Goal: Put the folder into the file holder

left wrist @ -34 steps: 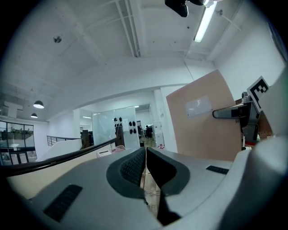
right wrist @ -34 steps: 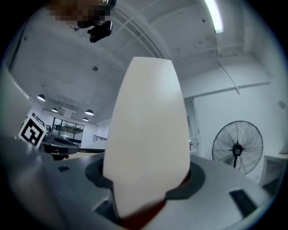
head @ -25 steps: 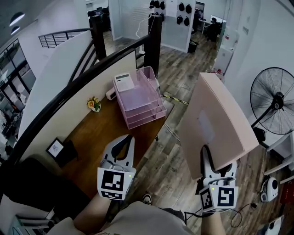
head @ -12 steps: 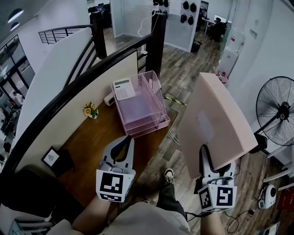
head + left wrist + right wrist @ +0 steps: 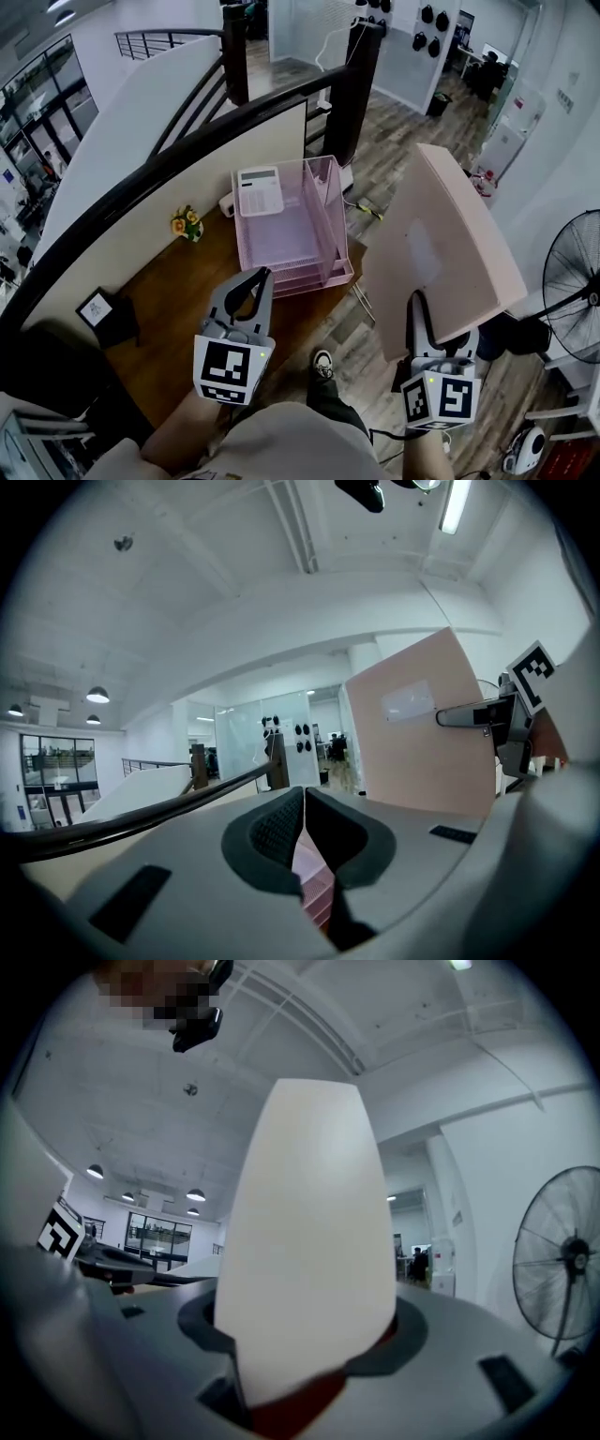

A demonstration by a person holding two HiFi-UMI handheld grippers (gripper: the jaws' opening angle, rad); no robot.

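A brown wooden surface [image 5: 178, 309] stretched below and ahead of the left fingers. A large pale pink flat cardboard folder [image 5: 450, 244] stood on edge in the right gripper [image 5: 419, 314], whose fingers were clamped on its lower edge. The folder rose tilted above those fingers, out over the wood floor beyond the surface's right end. A pink translucent plastic stacked file holder [image 5: 328, 202] sat on the surface ahead of the left fingers and ahead and to the left of the right fingers, with the folder not in it. The left gripper [image 5: 262, 277] hovered above the surface's near part, its fingers clenched together on nothing. A white calculator [image 5: 260, 190] lay on the holder's top tier, straight ahead of the left fingers. A small pot of orange flowers [image 5: 187, 223] stood ahead and left of those fingers.
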